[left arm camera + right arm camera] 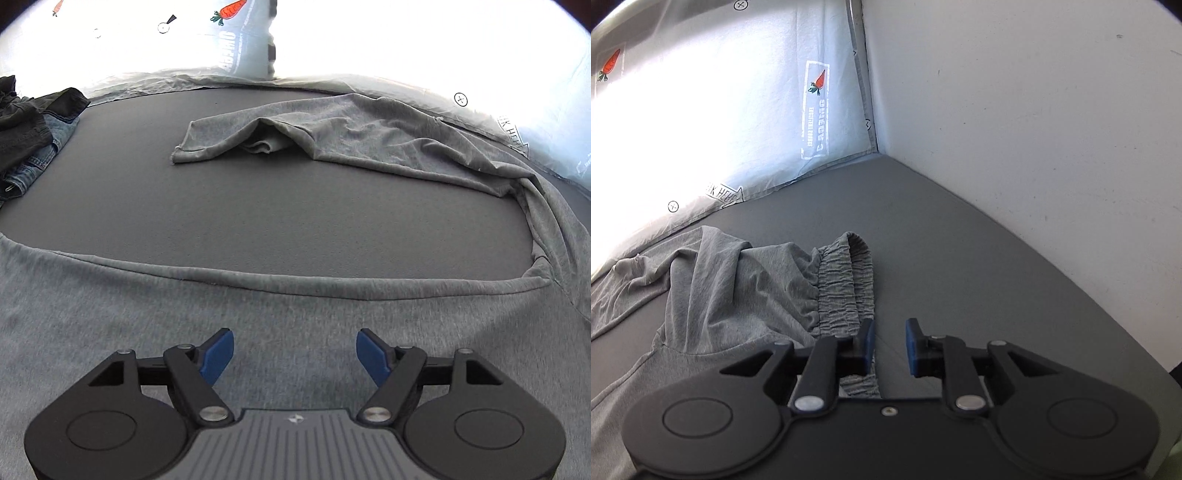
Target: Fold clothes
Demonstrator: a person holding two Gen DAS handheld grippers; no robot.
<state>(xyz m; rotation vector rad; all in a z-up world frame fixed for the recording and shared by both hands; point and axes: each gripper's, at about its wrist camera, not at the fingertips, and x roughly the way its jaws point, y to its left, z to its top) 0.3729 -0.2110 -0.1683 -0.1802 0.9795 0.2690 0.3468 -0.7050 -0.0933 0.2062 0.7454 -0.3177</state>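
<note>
Grey trousers (147,306) lie spread on the dark grey table (258,206). One leg runs under my left gripper (294,339), and the other leg (369,136) lies crumpled farther back. The left gripper hovers over the near leg, open wide, with nothing between its blue pads. In the right wrist view the trousers' elastic waistband (842,284) lies bunched just left of my right gripper (889,332). Its jaws stand a narrow gap apart. The waistband's edge passes under the left finger (866,343), and only bare table shows in the gap.
A pile of jeans and dark clothes (29,136) sits at the table's far left. A white sheet with carrot prints (738,110) hangs behind the table. A pale wall (1034,110) borders its right side, and bare table (960,258) lies right of the waistband.
</note>
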